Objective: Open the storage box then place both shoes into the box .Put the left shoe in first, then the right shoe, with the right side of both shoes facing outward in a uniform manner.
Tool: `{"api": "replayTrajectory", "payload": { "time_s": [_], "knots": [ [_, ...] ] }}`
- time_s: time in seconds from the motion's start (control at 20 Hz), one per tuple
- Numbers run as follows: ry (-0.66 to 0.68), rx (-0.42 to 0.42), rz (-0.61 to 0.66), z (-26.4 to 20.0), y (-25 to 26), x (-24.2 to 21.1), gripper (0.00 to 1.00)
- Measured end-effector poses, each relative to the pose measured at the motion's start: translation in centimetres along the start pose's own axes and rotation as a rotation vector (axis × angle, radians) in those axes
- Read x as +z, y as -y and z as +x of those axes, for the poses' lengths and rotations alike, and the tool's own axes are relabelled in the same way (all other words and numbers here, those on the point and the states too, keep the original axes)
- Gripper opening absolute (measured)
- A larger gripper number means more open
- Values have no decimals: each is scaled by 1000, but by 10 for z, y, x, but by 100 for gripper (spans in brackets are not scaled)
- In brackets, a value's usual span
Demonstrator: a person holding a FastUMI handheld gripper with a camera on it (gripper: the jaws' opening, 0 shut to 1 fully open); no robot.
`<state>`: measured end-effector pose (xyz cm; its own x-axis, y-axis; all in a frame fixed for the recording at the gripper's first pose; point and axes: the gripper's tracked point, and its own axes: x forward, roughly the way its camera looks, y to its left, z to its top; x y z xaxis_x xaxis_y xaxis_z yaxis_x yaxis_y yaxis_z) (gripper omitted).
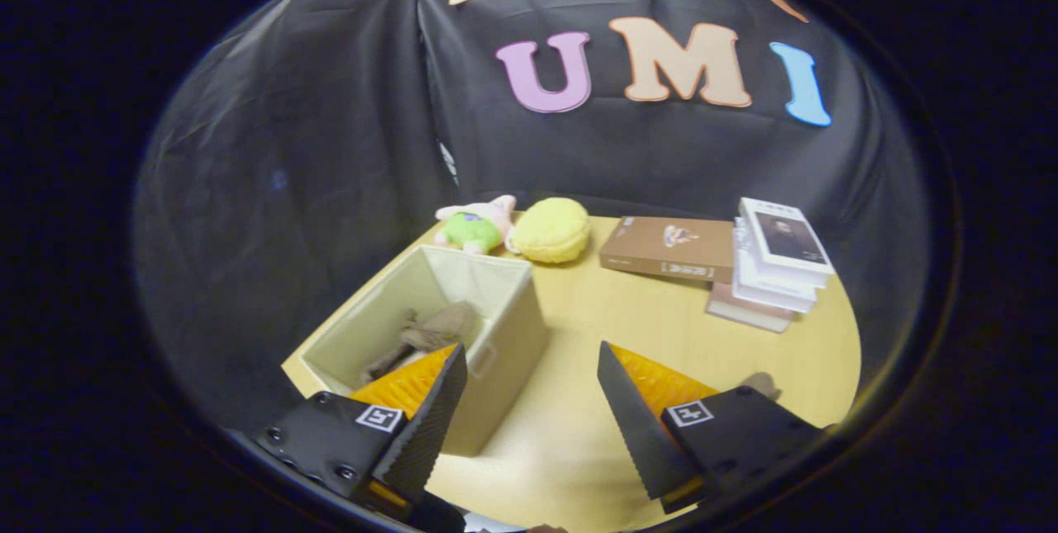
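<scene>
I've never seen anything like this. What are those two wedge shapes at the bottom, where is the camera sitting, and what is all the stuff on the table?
The two wedges are the fingers of a hand-held gripper, a two-finger clamp that a person carries. The camera rides on that clamp and looks forward along the fingers. They stand apart and hold nothing.

Ahead lies a wooden table in a booth walled with black cloth. Beside and just beyond the left finger stands an open beige storage box, with something brownish, perhaps a shoe, lying inside. I cannot tell more about it.

Beyond the box are a soft toy and a yellow round cushion. Further right lies a brown book, next to a stack of pale books. A small brown shape peeks out behind the right finger; too hidden to name.
</scene>
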<state>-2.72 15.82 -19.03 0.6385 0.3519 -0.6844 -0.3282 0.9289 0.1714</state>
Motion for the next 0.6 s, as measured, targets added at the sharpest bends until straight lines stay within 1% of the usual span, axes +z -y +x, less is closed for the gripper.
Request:
{"api": "replayTrajectory", "payload": {
  "time_s": [0.25, 0.6],
  "knots": [
    [-20, -116, 1, -18, 80, -29, 100],
    [-75, -252, 15, -40, 170, -77, 100]
  ]
}}
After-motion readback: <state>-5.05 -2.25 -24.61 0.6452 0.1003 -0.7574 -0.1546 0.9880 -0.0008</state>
